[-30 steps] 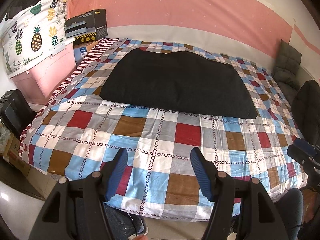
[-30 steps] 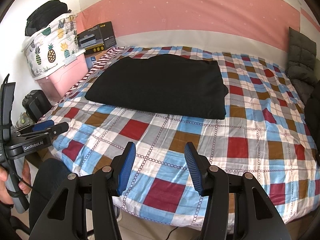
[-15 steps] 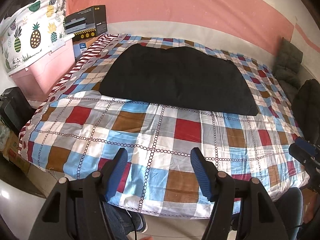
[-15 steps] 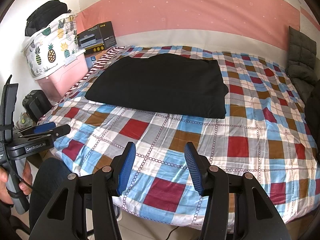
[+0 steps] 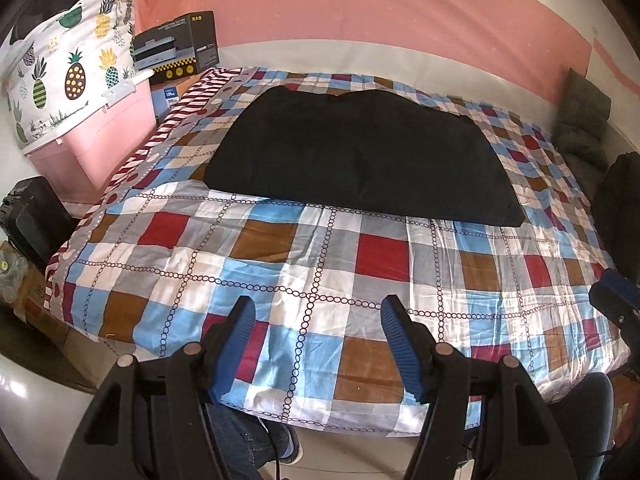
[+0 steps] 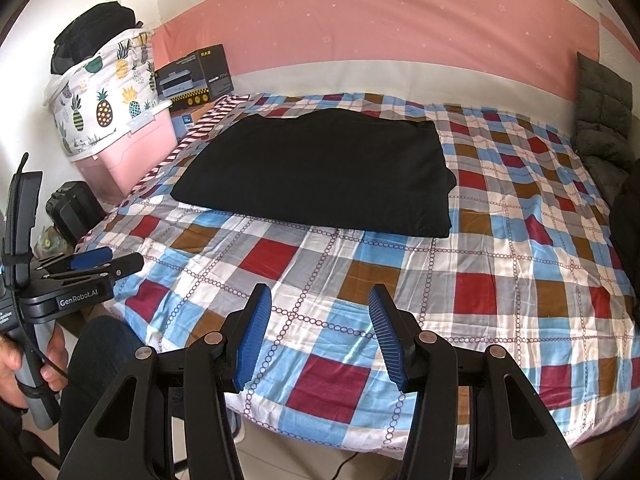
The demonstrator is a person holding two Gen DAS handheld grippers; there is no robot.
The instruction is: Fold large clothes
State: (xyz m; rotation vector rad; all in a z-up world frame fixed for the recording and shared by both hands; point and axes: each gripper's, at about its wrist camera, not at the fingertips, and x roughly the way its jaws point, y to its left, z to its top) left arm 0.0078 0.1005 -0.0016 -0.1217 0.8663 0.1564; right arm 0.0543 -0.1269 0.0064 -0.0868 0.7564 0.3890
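A large black garment (image 5: pixel 360 156) (image 6: pixel 320 172) lies folded flat on the far half of a bed with a checked quilt (image 5: pixel 320 272) (image 6: pixel 480 264). My left gripper (image 5: pixel 318 316) hovers open above the quilt's near edge, well short of the garment, nothing between its blue pads. My right gripper (image 6: pixel 316 304) is likewise open and empty over the near part of the quilt. In the right wrist view the left gripper (image 6: pixel 100 260) shows from the side at the left, held by a hand (image 6: pixel 24 360). The right gripper's tips (image 5: pixel 616 296) poke in at the left wrist view's right edge.
A pink storage box (image 5: pixel 96 136) with a pineapple-print bag (image 5: pixel 68 64) stands left of the bed, with a dark carton (image 5: pixel 176 46) behind it. A black case (image 5: pixel 36 216) sits on the floor at the left. Grey cushions (image 6: pixel 604 120) and dark clothing lie along the right side.
The left wrist view tilted slightly and back; the garment and both grippers otherwise stay where they were, jaws unchanged.
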